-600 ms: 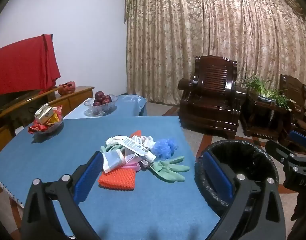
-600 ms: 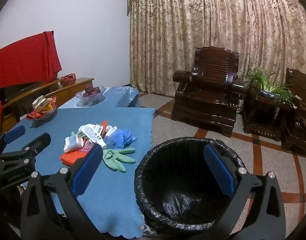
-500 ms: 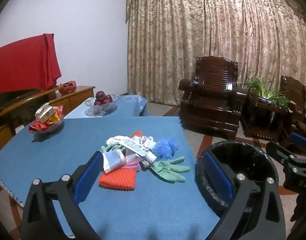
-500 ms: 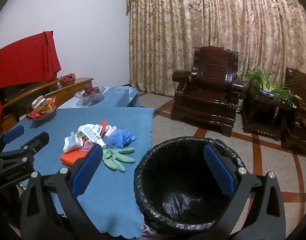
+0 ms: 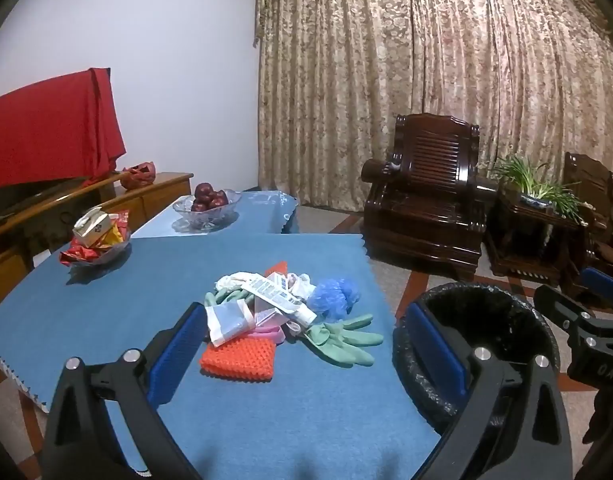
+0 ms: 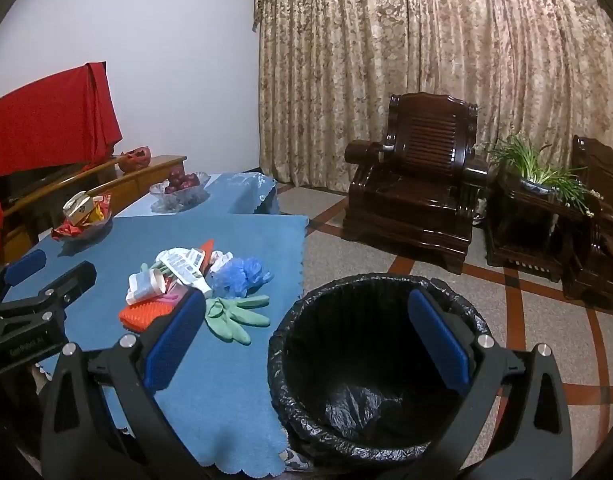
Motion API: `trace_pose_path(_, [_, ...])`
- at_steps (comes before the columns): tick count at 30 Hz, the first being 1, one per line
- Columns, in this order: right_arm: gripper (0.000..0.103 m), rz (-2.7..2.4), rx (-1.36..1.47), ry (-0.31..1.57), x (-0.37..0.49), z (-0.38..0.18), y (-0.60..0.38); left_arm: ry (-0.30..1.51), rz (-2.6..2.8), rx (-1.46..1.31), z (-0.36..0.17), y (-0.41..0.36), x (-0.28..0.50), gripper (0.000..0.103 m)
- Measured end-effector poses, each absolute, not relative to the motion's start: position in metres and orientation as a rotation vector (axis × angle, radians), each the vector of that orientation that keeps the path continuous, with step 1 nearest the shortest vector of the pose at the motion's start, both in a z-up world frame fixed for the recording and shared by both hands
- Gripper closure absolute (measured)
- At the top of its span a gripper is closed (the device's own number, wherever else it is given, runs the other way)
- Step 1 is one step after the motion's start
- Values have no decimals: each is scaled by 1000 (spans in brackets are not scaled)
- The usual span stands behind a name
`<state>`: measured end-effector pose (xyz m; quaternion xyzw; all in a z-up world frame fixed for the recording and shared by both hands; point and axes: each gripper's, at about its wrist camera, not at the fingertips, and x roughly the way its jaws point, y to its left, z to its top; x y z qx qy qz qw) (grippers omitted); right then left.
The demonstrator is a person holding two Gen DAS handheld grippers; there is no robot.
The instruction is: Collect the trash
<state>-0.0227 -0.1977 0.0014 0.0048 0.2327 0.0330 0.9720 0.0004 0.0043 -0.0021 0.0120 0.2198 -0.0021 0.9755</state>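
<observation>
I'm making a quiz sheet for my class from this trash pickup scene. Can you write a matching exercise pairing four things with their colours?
Things:
1. rubber glove
2. bath pouf
3. bumpy mat
4. bin liner

Colours:
A. black
B. orange
C. green
D. blue

Pairs: 1-C, 2-D, 3-B, 4-A
</observation>
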Motion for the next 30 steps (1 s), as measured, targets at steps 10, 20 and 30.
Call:
trace_pose_path(10, [5, 66, 9, 470, -23, -2, -199, 441, -3, 25, -3, 4, 0, 6])
trace_pose_path(20, [5, 64, 6, 472, -22, -2, -198, 443, -2, 26, -3, 11, 3, 6])
trace_pose_path(30, [5, 64, 5, 474, -22, -2, -198, 443, -2, 27, -3, 11, 3, 6])
